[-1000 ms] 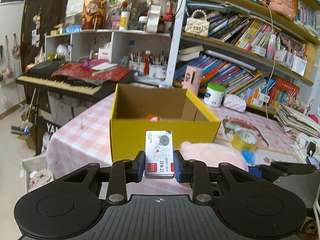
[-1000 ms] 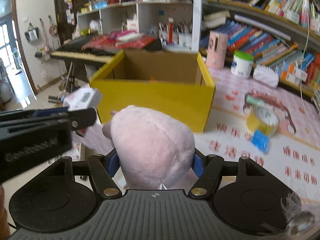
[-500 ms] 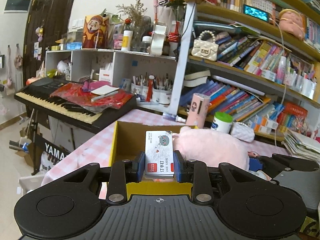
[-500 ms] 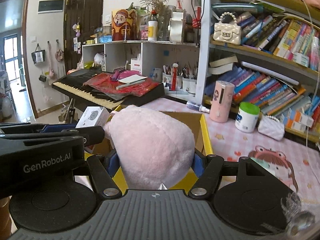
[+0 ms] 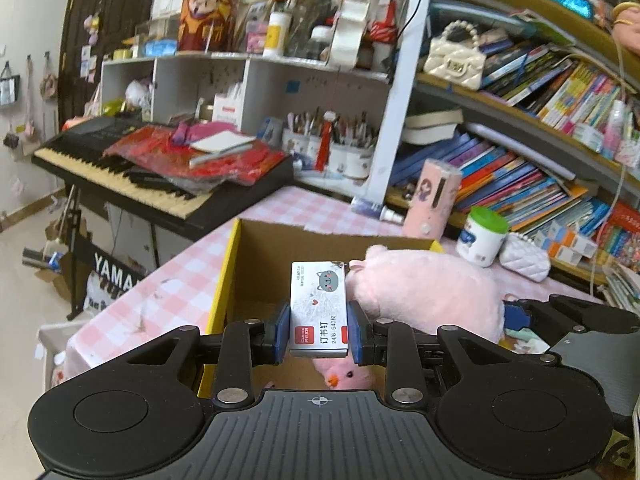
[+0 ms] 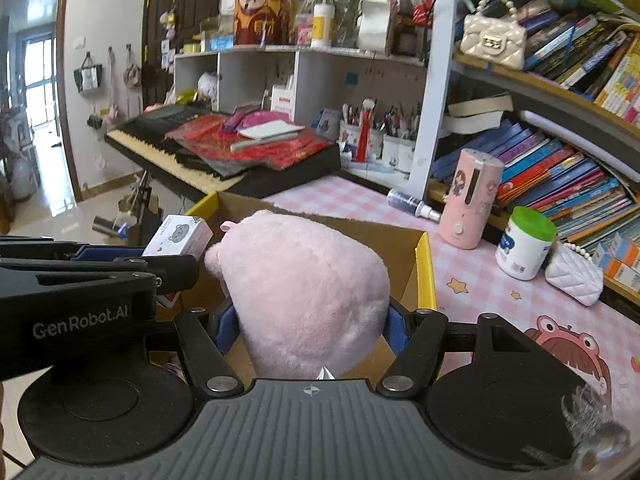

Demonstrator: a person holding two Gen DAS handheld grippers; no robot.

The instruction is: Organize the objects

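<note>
Left gripper (image 5: pixel 319 334) was clamped on the staple box (image 5: pixel 319 309), right gripper (image 6: pixel 312 330) squeezed the pink plush (image 6: pixel 304 292), both above the yellow carton (image 5: pixel 224 280). Risk: crowded fingers colliding on release, tipping either item onto the surface.

The pink-checked counter (image 6: pixel 344 196) carries a yellow cardboard box (image 5: pixel 224 280), a pink cylinder (image 6: pixel 472 204) (upright), a green-lidded jar (image 6: pixel 524 244) and a white quilted pouch (image 6: pixel 574 278)
</note>
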